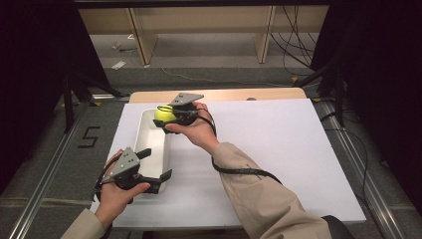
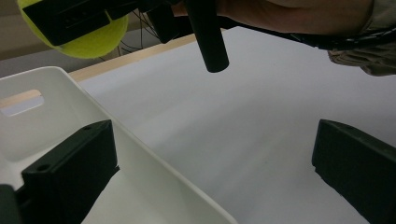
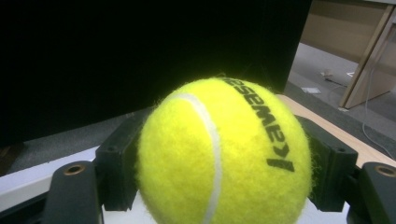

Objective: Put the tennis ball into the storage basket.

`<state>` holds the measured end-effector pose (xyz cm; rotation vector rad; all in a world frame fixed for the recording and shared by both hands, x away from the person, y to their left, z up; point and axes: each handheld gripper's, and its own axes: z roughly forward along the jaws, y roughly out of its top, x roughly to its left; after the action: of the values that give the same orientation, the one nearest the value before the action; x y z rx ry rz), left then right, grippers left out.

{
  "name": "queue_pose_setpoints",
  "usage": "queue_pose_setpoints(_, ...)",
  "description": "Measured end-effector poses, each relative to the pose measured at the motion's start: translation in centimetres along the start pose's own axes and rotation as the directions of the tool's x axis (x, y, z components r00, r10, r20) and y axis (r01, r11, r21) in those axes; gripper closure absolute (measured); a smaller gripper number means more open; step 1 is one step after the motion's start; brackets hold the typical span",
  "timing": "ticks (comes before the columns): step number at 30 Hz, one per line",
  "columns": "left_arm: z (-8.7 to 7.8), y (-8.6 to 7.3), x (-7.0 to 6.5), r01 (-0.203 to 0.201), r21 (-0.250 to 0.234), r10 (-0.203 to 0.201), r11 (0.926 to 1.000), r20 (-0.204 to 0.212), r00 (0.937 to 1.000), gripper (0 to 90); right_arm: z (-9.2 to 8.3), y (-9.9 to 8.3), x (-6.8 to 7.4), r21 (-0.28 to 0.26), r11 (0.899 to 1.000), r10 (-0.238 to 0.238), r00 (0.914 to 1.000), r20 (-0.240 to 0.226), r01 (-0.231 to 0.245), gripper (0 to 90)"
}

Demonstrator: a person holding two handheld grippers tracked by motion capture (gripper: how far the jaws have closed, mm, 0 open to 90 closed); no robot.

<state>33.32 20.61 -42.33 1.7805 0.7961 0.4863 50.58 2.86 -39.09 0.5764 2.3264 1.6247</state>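
A yellow tennis ball (image 1: 163, 114) hangs over the far end of a long white bin (image 1: 149, 130), and my right gripper (image 1: 166, 116) is shut on it. In the right gripper view the ball (image 3: 219, 158) sits squeezed between both black jaws. My left gripper (image 1: 155, 164) stands open at the bin's near end, its jaws straddling the right wall. In the left gripper view one jaw is inside the bin (image 2: 60, 98) and the other is over the white board; the ball (image 2: 88, 39) shows at the top left, held by the right gripper.
The white board (image 1: 278, 144) covers a wooden table whose edge (image 1: 239, 93) shows at the back. Black frame legs and cables stand on the grey floor to both sides. A wooden shelf unit (image 1: 199, 30) stands beyond.
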Motion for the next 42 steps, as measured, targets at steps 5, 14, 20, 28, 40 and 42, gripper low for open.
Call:
queue_pose_setpoints(5, 0.0, 0.0, 0.0, 0.000, 0.000, 0.000, 1.0000, 0.000, 1.0000, 0.0, 0.1, 0.0, 0.0, 0.001, 1.000, -0.002, 1.0000, -0.001, 0.002, 27.1)
queue_pose_setpoints(14, 0.0, 0.0, -0.1, -0.003, 0.001, 0.003, 1.0000, 0.004, 1.0000, 0.0, 0.4, 0.3, 0.2, 0.008, 1.000, -0.005, 1.0000, -0.007, 0.005, 27.1)
queue_pose_setpoints(20, 0.0, 0.0, 0.0, 0.002, 0.001, -0.002, 1.0000, 0.004, 1.0000, 0.0, 0.9, 0.5, 0.4, 0.010, 1.000, -0.008, 0.9999, -0.011, 0.008, 27.1)
queue_pose_setpoints(28, 0.0, 0.0, -0.1, 0.002, 0.000, -0.002, 1.0000, 0.005, 1.0000, 0.0, 1.5, 0.7, 0.7, 0.012, 1.000, -0.014, 0.9997, -0.019, 0.014, 27.1)
queue_pose_setpoints(40, 0.0, 0.0, -0.1, 0.002, -0.001, -0.002, 1.0000, 0.005, 1.0000, 0.0, 2.2, 0.8, 0.9, 0.023, 1.000, -0.015, 0.9995, -0.028, 0.015, 27.0)
queue_pose_setpoints(42, 0.0, 0.0, 0.0, 0.001, -0.001, -0.001, 1.0000, 0.005, 1.0000, 0.0, 2.3, 0.8, 0.9, 0.023, 1.000, -0.014, 0.9995, -0.028, 0.015, 27.0)
